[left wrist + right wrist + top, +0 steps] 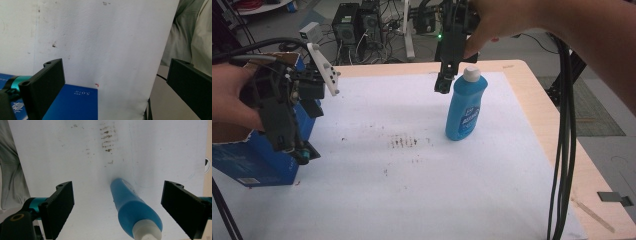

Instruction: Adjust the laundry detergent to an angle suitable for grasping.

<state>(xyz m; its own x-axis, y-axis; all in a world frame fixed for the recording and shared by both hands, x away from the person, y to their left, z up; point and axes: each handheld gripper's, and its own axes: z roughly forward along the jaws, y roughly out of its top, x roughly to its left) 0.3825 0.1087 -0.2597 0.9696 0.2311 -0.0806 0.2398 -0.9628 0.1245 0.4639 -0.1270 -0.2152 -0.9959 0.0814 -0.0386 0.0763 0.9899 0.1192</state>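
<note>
The right hand (pixel 492 22) reaches in from the upper right of the high view, arm stretched across the far side of the desk (pixel 532 95), and holds the right tool (pixel 443 86) pointing straight down just beside the white cap of the blue bottle (pixel 466 105). The bottle stands upright on the white sheet (pixel 402 190) that covers the desk, toward its far right part. In the right gripper view the jaws stand wide on either side of the bottle (pixel 133 210), clear of it. The left hand (pixel 232 97) comes in at the left edge, gripping the left tool (pixel 299 152), which tilts down and inward over a blue box (pixel 257 162) at the desk's near left. Its jaws are wide apart with nothing between them.
</note>
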